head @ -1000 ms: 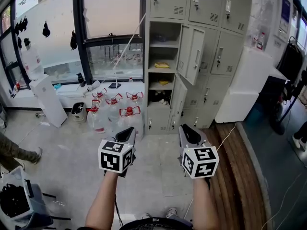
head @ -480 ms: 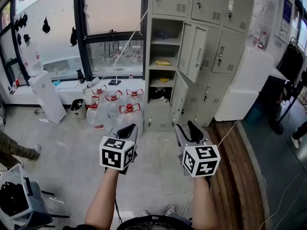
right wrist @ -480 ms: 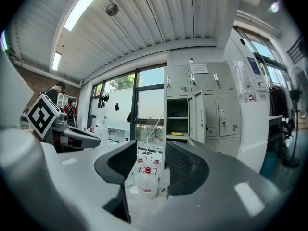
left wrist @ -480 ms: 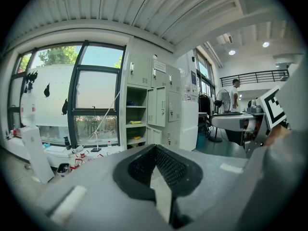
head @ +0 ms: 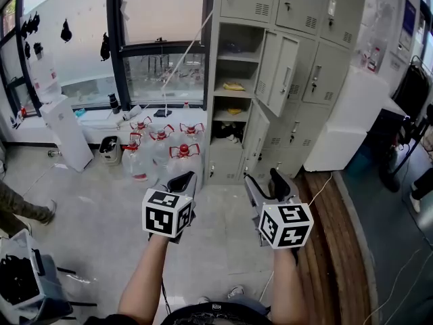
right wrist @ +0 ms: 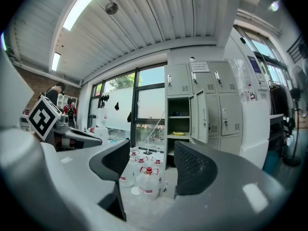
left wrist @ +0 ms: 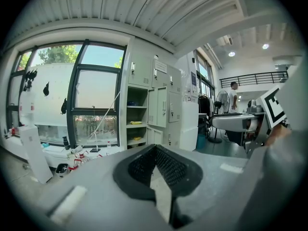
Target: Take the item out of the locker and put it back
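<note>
- Straight ahead of me, the locker [head: 225, 164] is standing with doors open, a yellow item [head: 234, 87] lying on its middle shelf
- My right gripper [right wrist: 149, 163] is gaping wide, its jaws having just been opening, nothing between them
- My left gripper [left wrist: 155, 150] is pressing its jaws together, gripping nothing

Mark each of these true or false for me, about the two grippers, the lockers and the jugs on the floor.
1. The left gripper's jaws are together. True.
2. The right gripper is shut. False: its jaws have just been opening and stand apart, with nothing between them.
3. A yellow item lies on an open locker shelf. True.
4. The water jugs have blue caps. False: red caps.
5. Every locker is closed. False: several locker doors stand open.
</note>
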Tool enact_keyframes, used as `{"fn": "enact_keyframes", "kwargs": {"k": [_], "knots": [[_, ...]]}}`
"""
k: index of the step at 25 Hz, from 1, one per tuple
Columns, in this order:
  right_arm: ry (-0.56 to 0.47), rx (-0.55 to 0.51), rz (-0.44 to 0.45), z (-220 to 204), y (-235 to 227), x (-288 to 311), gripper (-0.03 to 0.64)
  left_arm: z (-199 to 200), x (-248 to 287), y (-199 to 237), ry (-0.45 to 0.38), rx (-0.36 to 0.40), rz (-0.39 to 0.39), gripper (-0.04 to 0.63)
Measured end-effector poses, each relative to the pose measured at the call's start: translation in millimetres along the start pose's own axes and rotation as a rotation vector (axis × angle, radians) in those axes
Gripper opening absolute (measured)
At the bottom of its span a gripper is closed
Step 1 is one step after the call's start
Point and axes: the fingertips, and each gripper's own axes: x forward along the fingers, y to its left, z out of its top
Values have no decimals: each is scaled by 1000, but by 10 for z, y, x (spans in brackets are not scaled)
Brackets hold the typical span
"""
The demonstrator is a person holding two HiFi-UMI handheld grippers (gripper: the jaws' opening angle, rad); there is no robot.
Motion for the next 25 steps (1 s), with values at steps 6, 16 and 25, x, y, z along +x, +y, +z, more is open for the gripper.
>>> {"fn": "enact_keyframes", "kwargs": {"k": [6,16,25], "knots": [[0,4,0,17,-13,166,308,6,116,116,25,31,-6,0],[4,13,21,3,-119,598,299,115,477,220,9,-7,-108,2],[9,15,66,-20,-421,1295,296,288,1109,459,-12,-40,-123,2]]}}
